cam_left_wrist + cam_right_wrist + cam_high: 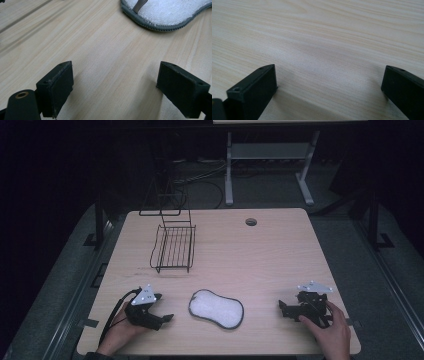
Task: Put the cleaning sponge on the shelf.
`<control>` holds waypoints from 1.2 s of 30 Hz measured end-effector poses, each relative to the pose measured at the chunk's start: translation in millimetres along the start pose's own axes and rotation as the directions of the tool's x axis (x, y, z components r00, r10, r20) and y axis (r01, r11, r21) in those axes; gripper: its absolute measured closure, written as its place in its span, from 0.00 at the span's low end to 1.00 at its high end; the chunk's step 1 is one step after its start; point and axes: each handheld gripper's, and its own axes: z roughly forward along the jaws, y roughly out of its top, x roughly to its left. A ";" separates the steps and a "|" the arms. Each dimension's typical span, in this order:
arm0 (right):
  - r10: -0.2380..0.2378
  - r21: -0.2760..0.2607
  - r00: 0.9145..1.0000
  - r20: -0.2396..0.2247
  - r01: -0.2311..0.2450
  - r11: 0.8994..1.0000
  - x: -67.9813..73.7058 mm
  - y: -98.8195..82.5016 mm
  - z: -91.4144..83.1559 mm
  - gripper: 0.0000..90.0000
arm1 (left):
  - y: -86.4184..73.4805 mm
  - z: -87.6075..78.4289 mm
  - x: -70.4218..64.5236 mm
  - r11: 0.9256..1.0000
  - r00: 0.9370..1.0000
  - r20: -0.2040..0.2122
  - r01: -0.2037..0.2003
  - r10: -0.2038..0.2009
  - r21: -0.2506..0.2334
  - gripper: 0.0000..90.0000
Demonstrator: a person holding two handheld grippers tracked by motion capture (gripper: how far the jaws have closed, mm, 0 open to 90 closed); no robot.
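Left claw [159, 308] rests on the table [280, 260] at the near left corner, held by the person's left hand [117, 332]; its jaws stand wide apart and hold nothing, bare wood showing between them in the left gripper view. Right claw [287, 308] sits at the near right, gripped by the right hand [332, 332], likewise spread wide and empty, with plain table surface [324, 45] ahead of it. Between the two lies the white pad [216, 308], a bean-shaped piece with a dark grey border, flat on the table close to the near edge. Its long axis runs roughly left to right across the table, slightly slanted. From the left claw the pad lies to the right and just beside it; in the left gripper view its grey-edged end [160, 17] appears ahead and to the upper right of the jaws, apart from them. The right claw is clearly farther from the pad, so the left is judged the nearer for a grasp at the pad's left end. Farther back, left of centre, stands the black wire rack [172, 247], its frame rising at the far edge. A round cable hole [251, 222] sits near the far edge. Count: two claws, one pad, one rack, one hole.
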 end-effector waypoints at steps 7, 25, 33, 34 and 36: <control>0.001 0.000 1.000 0.000 -0.001 1.000 0.1 0.0 0.0 0.00 | 3.3 -0.3 0.3 1.000 1.000 0.000 0.002 -0.002 0.026 0.15; 0.001 0.000 1.000 0.000 -0.001 1.000 0.1 0.0 0.0 0.00 | 25.5 -4.1 -2.5 0.998 0.997 0.068 0.046 -0.049 0.043 0.36; 0.000 0.000 1.000 0.000 0.000 1.000 0.0 0.1 0.1 0.00 | 41.6 -4.8 0.2 0.999 0.995 0.085 0.043 -0.046 0.028 0.66; 0.000 0.000 1.000 0.000 0.000 1.000 0.0 0.1 0.1 0.00 | 43.7 -4.4 0.0 0.999 0.995 0.090 0.042 -0.044 0.029 0.70; 0.000 0.000 1.000 0.000 0.000 1.000 0.0 0.1 0.1 0.00 | 47.8 -3.1 -1.0 0.999 0.993 0.106 0.050 -0.052 0.023 0.80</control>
